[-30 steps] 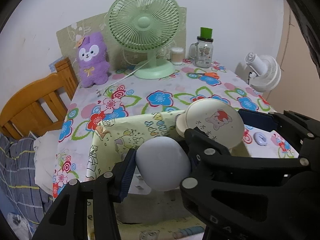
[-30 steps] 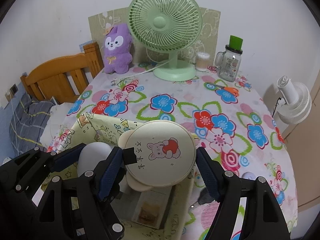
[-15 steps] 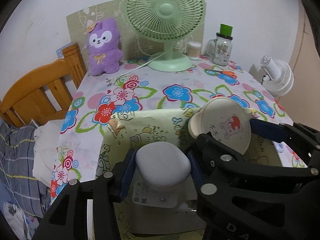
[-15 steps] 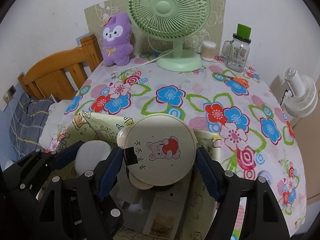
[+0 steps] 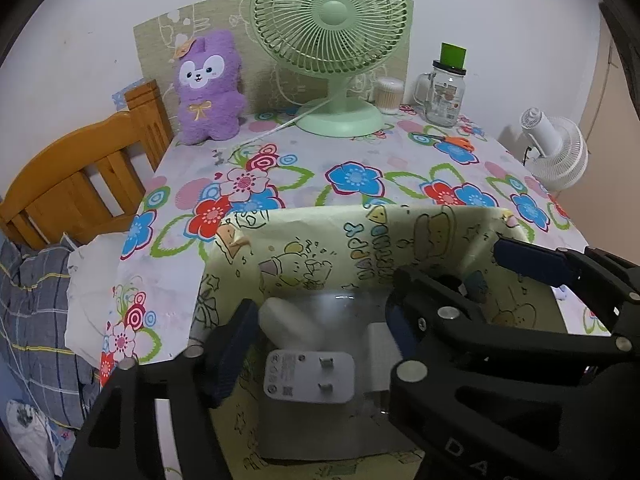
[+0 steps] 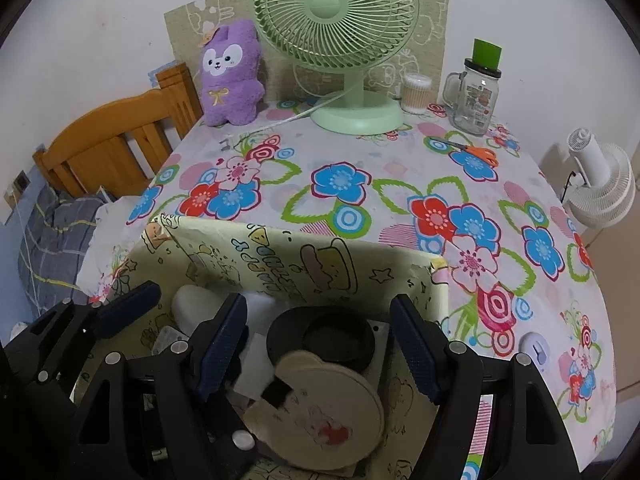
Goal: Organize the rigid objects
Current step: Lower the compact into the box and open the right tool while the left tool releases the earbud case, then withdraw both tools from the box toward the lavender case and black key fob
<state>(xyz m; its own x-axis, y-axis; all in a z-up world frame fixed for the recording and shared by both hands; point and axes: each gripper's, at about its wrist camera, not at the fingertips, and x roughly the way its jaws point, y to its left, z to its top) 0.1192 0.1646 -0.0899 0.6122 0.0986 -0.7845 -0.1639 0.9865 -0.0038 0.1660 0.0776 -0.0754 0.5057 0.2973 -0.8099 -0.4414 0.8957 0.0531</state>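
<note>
A yellow cartoon-print box (image 5: 320, 240) (image 6: 280, 264) stands at the table's near edge. My left gripper (image 5: 320, 336) is open over it; the pale rounded object (image 5: 288, 320) lies loose in the box beside a white plug adapter (image 5: 308, 376). My right gripper (image 6: 320, 344) is open above the box. The round cream mirror with a bear picture (image 6: 320, 404) lies tilted inside it, over a black ring-shaped object (image 6: 320, 336). The rounded object also shows in the right wrist view (image 6: 192, 304), between the left gripper's fingers.
On the floral tablecloth (image 6: 360, 184) stand a green fan (image 6: 336, 40), a purple plush (image 6: 230, 72), a cotton-swab tub (image 6: 416, 92) and a glass jar (image 6: 476, 92). Orange scissors (image 6: 476, 152) lie near the jar. A white fan (image 6: 600, 184) is at right, a wooden bedframe (image 6: 112, 148) at left.
Both grippers lowered into the box and opened. The rounded object left the left gripper and the bear mirror left the right gripper; both now lie in the box.
</note>
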